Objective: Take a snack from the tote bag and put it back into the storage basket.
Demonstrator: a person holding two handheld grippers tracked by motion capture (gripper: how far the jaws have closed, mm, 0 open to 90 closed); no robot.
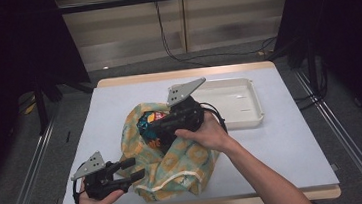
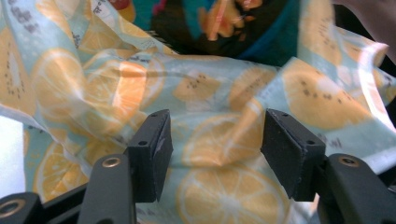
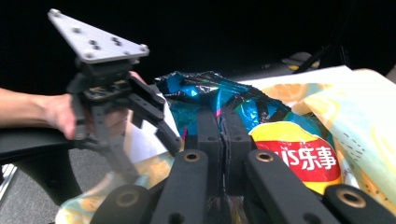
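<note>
Orange-slice-printed pale blue bag [image 1: 174,158]; blue, yellow-red crisp packet [image 3: 280,140].

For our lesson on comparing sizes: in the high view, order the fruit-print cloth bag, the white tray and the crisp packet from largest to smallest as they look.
1. Fruit-print cloth bag
2. White tray, farther back, so unsure
3. Crisp packet, mostly hidden inside the bag

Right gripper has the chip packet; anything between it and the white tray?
Partly. The blue foil chip packet, pinched in the right gripper, sits inside the orange-print fabric bag, whose rim rises toward the white plastic tray. Beyond that, nothing visible.
</note>
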